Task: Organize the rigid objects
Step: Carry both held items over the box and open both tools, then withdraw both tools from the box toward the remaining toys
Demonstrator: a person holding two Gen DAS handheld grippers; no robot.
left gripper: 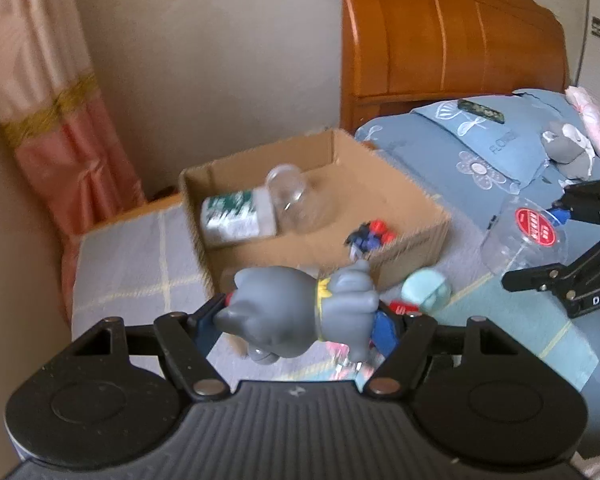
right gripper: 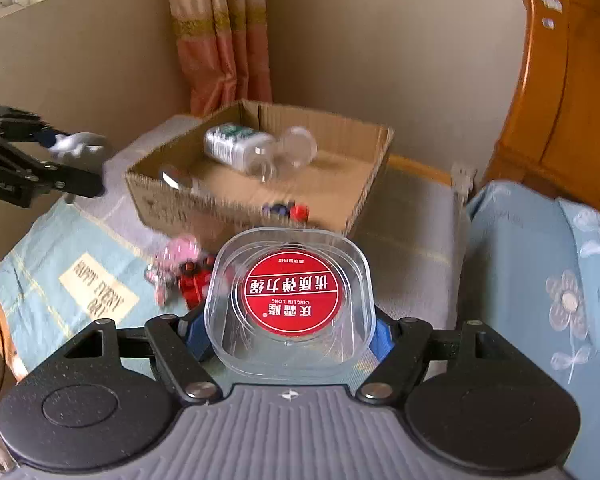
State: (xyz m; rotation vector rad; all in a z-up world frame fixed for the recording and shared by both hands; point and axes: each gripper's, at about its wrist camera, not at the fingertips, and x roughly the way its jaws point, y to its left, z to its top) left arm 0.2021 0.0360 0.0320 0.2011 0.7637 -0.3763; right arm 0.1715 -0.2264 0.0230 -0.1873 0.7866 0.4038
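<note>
Left gripper (left gripper: 300, 320) fingers closed on a grey toy figure (left gripper: 300, 312) lying crosswise between them above the bed (left gripper: 120, 264), near a cardboard box (left gripper: 412, 240), right gripper (right gripper: 290, 332) fingers clamped on a clear plastic tub (right gripper: 292, 300), red label facing the camera, short of the box

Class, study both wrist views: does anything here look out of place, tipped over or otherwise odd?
Yes. Inside the cardboard box, the white bottle and the clear jar lie on their sides rather than upright. Outside it, a pink toy and a red toy lie loose on the bed by the box's front wall.
</note>
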